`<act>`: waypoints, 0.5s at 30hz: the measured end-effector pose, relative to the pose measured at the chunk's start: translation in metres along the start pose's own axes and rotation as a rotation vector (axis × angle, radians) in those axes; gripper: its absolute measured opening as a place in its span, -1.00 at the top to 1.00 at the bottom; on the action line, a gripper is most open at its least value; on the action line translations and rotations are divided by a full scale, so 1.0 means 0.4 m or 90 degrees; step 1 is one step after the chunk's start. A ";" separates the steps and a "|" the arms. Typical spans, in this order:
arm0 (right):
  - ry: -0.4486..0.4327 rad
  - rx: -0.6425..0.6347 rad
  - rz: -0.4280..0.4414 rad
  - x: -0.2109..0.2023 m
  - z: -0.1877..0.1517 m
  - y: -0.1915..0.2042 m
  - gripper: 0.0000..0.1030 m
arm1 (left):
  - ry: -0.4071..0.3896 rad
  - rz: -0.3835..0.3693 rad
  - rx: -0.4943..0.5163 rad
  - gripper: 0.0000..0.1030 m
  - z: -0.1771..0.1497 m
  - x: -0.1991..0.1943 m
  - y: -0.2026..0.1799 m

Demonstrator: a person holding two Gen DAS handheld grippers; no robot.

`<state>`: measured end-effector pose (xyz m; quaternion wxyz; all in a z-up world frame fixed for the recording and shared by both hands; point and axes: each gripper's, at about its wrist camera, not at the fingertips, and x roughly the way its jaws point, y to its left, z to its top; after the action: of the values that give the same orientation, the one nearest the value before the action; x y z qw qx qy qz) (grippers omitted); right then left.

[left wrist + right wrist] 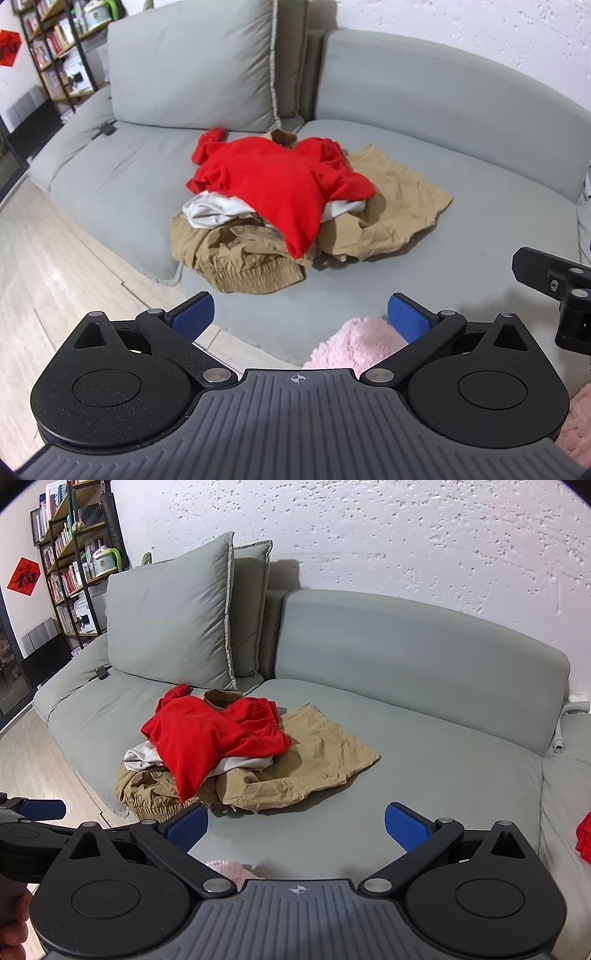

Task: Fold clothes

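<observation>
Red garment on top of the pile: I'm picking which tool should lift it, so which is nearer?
Left, though only slightly. The left tool faces the red garment almost head-on; the right tool sits off to its right.

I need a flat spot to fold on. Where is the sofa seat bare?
Bare grey seat lies right of the clothes pile, up to the backrest, and in front, before both open tongs. The left cushion is free too. The middle is crowded.

red top (273, 184), tan trousers (388, 206), white garment (210, 210), grey sofa (406, 291)
</observation>
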<state>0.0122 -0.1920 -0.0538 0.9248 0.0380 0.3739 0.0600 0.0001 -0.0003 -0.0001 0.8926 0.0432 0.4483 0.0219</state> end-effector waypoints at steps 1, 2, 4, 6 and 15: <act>0.000 0.000 0.000 0.001 0.001 0.000 -0.99 | 0.001 0.000 0.000 -0.99 0.000 0.001 -0.001; 0.000 -0.001 -0.001 0.001 0.001 0.000 -0.99 | 0.002 0.000 -0.001 -0.99 0.000 0.001 -0.002; 0.001 -0.001 -0.002 0.002 0.003 0.000 -0.99 | 0.003 0.000 -0.002 -0.99 0.000 0.003 -0.005; 0.001 -0.002 -0.003 0.003 0.004 0.000 -0.99 | 0.005 -0.001 -0.002 -0.99 0.000 0.004 -0.007; 0.003 0.002 -0.003 -0.001 -0.009 -0.005 -0.99 | 0.006 -0.006 -0.003 -0.99 -0.003 0.008 -0.002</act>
<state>0.0097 -0.1941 -0.0564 0.9241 0.0386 0.3759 0.0574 0.0012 -0.0008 -0.0034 0.8905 0.0392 0.4529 0.0188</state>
